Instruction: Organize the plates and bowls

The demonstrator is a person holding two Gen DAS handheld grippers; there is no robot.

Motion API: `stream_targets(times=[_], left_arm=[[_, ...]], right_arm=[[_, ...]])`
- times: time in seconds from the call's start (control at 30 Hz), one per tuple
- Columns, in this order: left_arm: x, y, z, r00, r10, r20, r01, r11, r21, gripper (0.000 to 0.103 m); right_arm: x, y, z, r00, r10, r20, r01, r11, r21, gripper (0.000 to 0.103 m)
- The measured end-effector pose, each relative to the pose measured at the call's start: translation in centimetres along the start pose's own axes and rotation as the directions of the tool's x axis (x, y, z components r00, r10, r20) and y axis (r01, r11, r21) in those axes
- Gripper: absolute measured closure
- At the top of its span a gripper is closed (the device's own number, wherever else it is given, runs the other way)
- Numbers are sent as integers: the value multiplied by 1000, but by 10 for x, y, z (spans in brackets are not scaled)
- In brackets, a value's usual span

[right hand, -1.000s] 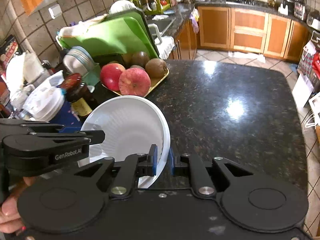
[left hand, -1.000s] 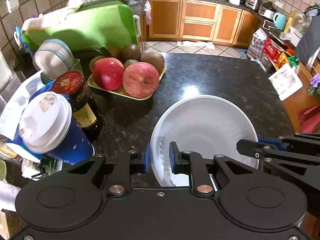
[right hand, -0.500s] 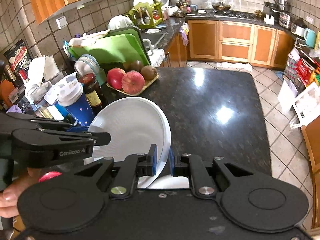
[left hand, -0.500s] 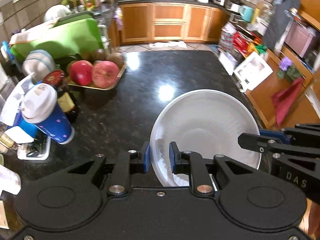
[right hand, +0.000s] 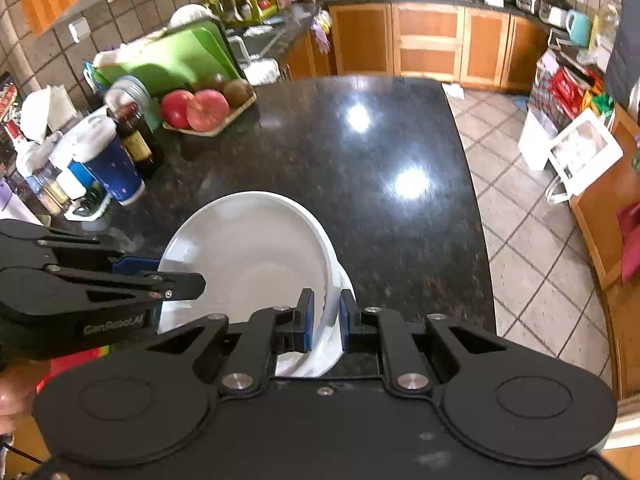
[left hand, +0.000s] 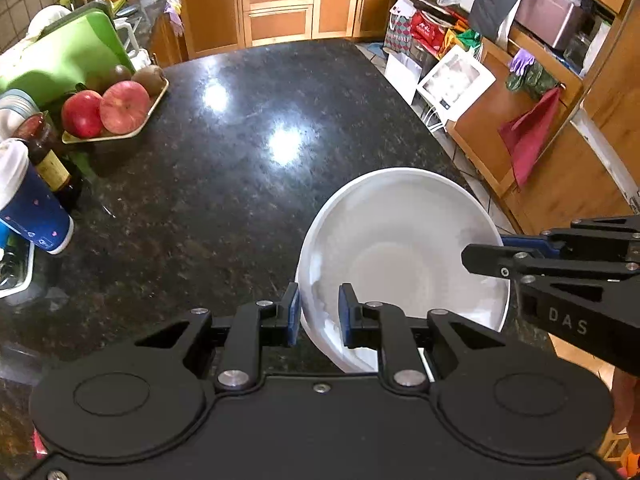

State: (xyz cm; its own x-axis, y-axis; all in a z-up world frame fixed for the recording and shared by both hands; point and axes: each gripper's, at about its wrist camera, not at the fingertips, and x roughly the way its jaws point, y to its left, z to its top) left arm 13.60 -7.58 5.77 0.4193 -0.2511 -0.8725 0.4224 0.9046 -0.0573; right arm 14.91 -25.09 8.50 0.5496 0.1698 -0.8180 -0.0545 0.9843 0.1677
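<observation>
White bowl held in air over counter edge; left gripper jaws pinch one rim, right gripper jaws pinch other; uneven pull could tip, drop bowl onto floor.

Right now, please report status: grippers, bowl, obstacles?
Left gripper and right gripper both shut on white bowl, opposite rims. Bowl above dark counter. Counter ahead bare.

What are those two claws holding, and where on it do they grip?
Both hold one white bowl by its rim: the left claw pinches the near-left edge, the right claw the opposite edge.
</observation>
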Motion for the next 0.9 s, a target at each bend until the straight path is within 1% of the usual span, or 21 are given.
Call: stream_targets(times=[0.27, 0.47, 0.53, 0.63, 0.9], left_arm=[[13, -4, -4, 999, 15, -35, -15, 1000, -4, 77], [24, -3, -5, 998, 9, -66, -10, 1000, -11, 77], [25, -3, -5, 998, 12, -65, -12, 1000, -7, 77], [24, -3, -5, 999, 11, -53, -11, 1000, -3, 77], [20, -2, -3, 1000, 16, -24, -16, 1000, 5, 76]], right_arm=[[20, -4, -1, 999, 15, -48, -15, 1000, 4, 88], [30, -11, -7, 997, 19, -79, -19, 1000, 2, 88], [33, -12, -6, 996, 20, -84, -20, 1000, 2, 88], [34, -11, -5, 997, 12, -82, -13, 1000, -8, 85], [35, -13, -3, 997, 12, -81, -13, 1000, -11, 84]])
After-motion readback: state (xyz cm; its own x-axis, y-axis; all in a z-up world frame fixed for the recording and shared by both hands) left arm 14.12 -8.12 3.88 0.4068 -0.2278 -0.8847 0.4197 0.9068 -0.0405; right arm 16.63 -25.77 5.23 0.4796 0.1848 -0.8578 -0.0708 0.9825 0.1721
